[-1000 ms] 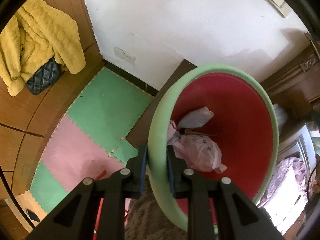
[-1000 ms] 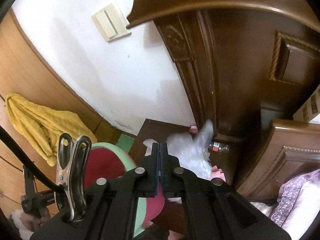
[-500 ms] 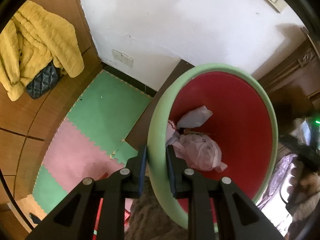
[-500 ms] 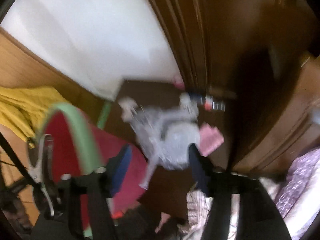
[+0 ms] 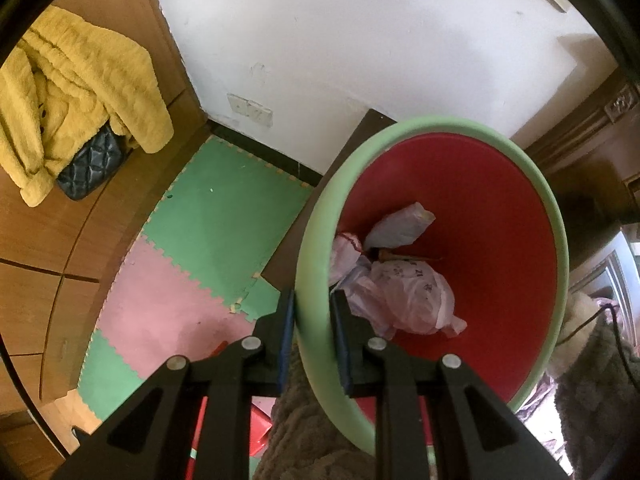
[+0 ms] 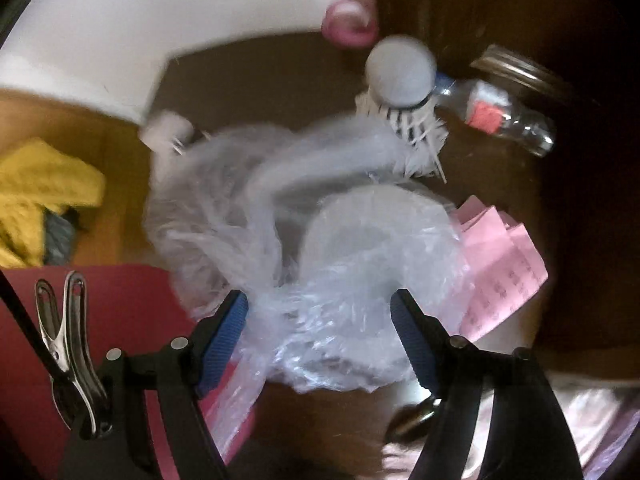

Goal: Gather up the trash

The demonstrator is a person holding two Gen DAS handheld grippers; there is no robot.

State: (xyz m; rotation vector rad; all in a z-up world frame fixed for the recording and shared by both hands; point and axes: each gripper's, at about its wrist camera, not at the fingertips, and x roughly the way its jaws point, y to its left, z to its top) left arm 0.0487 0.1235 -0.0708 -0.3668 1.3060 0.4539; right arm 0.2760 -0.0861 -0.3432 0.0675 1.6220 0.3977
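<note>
Trash bags on dark wooden floor.

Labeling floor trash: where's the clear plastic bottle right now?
Right wrist view, upper right: the plastic bottle lies on its side on the dark floor, just right of a shuttlecock and above the pink paper.

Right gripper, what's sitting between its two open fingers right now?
In the right wrist view, the right gripper stands open over a crumpled clear plastic bag; the bag fills the gap between its pads, which do not yet press on it.
</note>
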